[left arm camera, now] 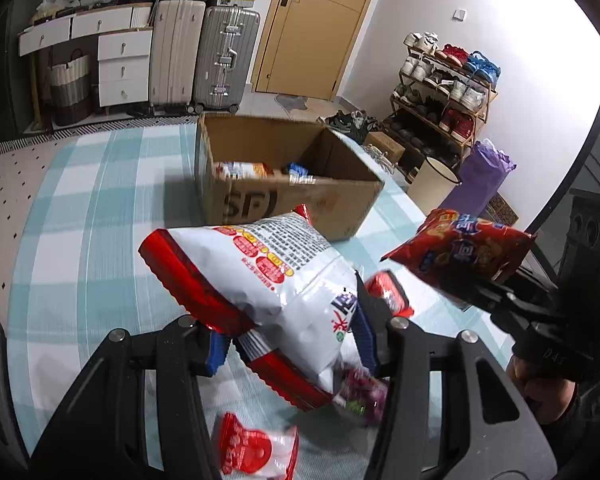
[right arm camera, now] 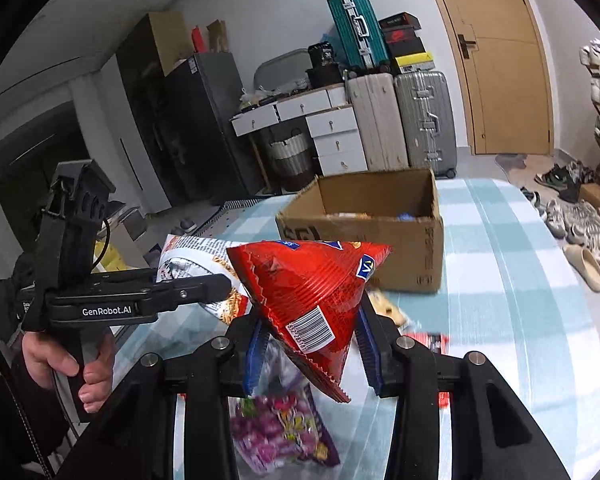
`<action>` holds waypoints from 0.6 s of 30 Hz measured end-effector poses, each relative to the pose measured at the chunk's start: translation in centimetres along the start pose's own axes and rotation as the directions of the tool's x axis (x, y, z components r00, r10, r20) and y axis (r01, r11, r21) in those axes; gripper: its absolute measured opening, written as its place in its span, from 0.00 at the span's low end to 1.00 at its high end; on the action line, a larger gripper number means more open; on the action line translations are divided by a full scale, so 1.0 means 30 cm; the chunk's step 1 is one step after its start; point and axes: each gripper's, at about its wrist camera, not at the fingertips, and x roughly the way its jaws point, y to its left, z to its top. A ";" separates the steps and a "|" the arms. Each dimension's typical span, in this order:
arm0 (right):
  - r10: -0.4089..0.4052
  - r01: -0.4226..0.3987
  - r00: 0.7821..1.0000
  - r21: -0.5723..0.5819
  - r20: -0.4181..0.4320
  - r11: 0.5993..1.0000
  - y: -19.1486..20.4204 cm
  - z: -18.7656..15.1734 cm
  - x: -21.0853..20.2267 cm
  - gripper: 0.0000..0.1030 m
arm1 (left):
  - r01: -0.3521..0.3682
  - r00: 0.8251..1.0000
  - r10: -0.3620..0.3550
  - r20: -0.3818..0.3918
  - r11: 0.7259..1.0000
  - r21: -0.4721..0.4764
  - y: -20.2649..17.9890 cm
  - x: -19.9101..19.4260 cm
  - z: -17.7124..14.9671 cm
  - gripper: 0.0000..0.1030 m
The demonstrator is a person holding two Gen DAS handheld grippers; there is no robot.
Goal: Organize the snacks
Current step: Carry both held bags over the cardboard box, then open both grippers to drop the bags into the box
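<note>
My left gripper is shut on a big white and red snack bag and holds it above the table. My right gripper is shut on a red biscuit bag, also raised; it shows in the left wrist view at the right. An open cardboard box stands beyond both on the checked tablecloth, with a few packets inside; it also shows in the right wrist view. A purple candy bag lies on the table below my right gripper.
A small red and white packet lies near the front edge, another red packet beside the white bag. Suitcases, drawers and a shoe rack stand behind the table. A white bin and purple bag sit off its right side.
</note>
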 end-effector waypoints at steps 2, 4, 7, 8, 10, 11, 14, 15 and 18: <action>0.003 -0.003 1.000 -0.006 0.003 1.000 0.000 0.026 0.010 0.39 | -0.002 1.000 0.002 0.011 1.000 0.009 -0.010 -0.003 0.034 0.46; 0.005 -0.005 1.000 -0.012 0.004 1.000 -0.003 0.057 0.023 0.39 | 0.006 1.000 -0.007 0.028 1.000 0.031 -0.026 -0.012 0.067 0.46; 0.007 -0.007 1.000 -0.019 0.012 1.000 -0.012 0.102 0.039 0.39 | -0.002 0.999 0.000 0.036 0.999 0.051 -0.040 -0.007 0.125 0.46; 0.007 -0.007 1.000 -0.021 0.015 1.000 -0.015 0.119 0.044 0.39 | -0.002 0.999 0.000 0.036 0.999 0.049 -0.043 -0.003 0.144 0.46; 0.004 -0.004 1.000 -0.025 0.019 1.000 -0.024 0.152 0.056 0.39 | 0.002 0.999 -0.003 0.035 0.999 0.043 -0.038 0.006 0.188 0.46; 0.003 -0.002 1.000 -0.025 0.023 1.000 -0.028 0.168 0.061 0.39 | -0.001 0.999 -0.001 0.035 0.999 0.043 -0.037 0.011 0.209 0.46; 0.000 0.000 0.999 -0.023 0.032 1.000 -0.045 0.221 0.076 0.39 | -0.001 0.999 -0.001 0.035 0.999 0.048 -0.031 0.036 0.270 0.46; 0.002 -0.001 0.999 -0.019 0.036 1.000 -0.054 0.240 0.084 0.39 | -0.001 0.999 -0.001 0.035 0.999 0.051 -0.031 0.045 0.286 0.46; 0.002 -0.002 0.999 -0.015 0.033 1.000 -0.077 0.282 0.113 0.39 | 0.006 0.999 -0.008 0.039 0.998 0.057 -0.020 0.074 0.345 0.46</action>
